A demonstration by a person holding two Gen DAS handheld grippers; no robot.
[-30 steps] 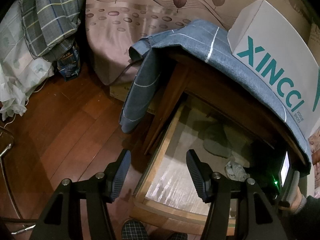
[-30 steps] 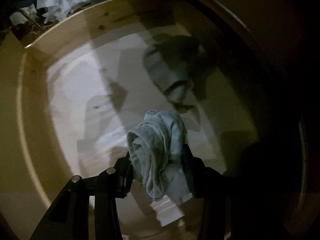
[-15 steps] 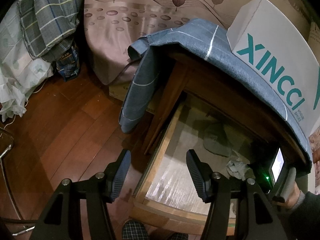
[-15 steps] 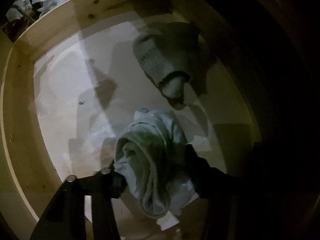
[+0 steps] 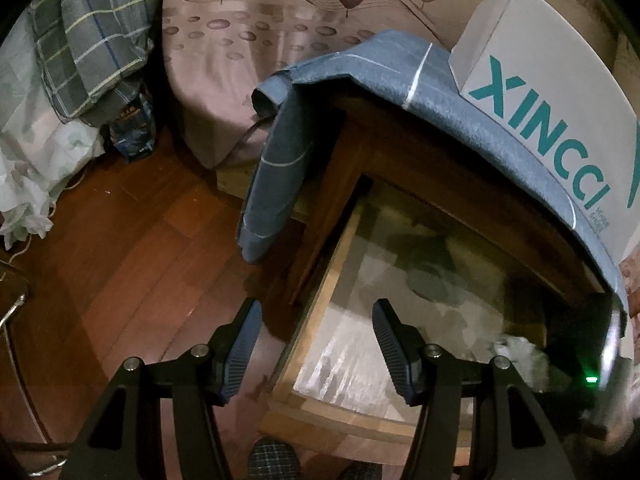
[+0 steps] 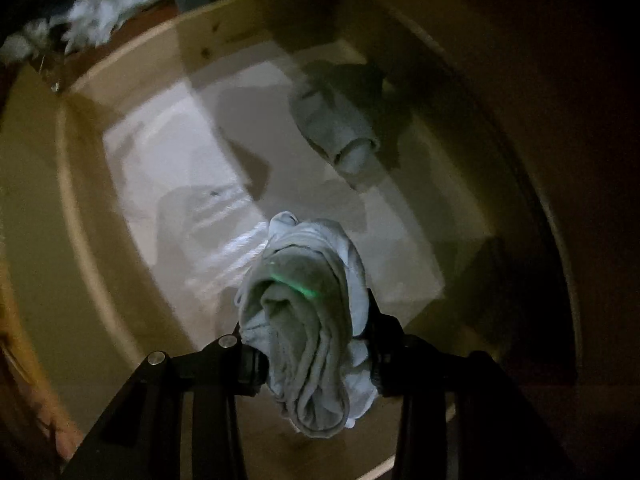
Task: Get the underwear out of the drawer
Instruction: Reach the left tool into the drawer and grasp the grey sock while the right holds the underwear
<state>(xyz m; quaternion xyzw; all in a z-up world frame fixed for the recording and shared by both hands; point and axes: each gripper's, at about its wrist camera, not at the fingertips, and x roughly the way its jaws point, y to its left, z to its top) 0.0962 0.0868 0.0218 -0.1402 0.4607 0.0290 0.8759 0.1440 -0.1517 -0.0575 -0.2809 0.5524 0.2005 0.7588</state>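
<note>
Two-handed over an open drawer (image 5: pixel 340 248). Pinching a bunched pale underwear (image 6: pixel 304 280) in the right hand-held gripper (image 6: pixel 310 332), with the jaws narrow, having just been closing and pressing on the cloth from both sides. Letting loose folds bulge above the pads and droop below them. Pointing steeply down into the drawer, keeping the bundle over its pale liner (image 6: pixel 168 148), near the right end and within the wooden walls (image 6: pixel 224 32). Catching a thin green streak of light (image 6: pixel 296 284) across the front of the bundle. Leaving a second rolled grey garment (image 6: pixel 336 128) lying on the liner farther back, well apart from the held one, half in shadow.

Hovering the left hand-held gripper (image 5: pixel 316 320) about half open and gripping nothing, straddling the drawer's left front corner, one finger (image 5: pixel 244 340) over the wooden floor (image 5: pixel 120 240) and the other (image 5: pixel 390 344) over the liner. Showing from this side the underwear (image 5: pixel 520 354) as a blurred white lump at the drawer's right, beside a small green lamp (image 5: pixel 591 379) on the dark, smeared body of the right tool. Framing a brown cabinet (image 5: pixel 360 152) above the drawer, its tabletop draped in a blue cloth (image 5: pixel 400 72) hanging down the left corner, and bearing a white box (image 5: pixel 540 100) with teal lettering. Taking in a bed (image 5: pixel 260 20) in a leaf-print sheet behind, a checked blanket (image 5: pixel 92 32) at upper left, and a checked slipper (image 5: pixel 272 460) at the bottom edge.
</note>
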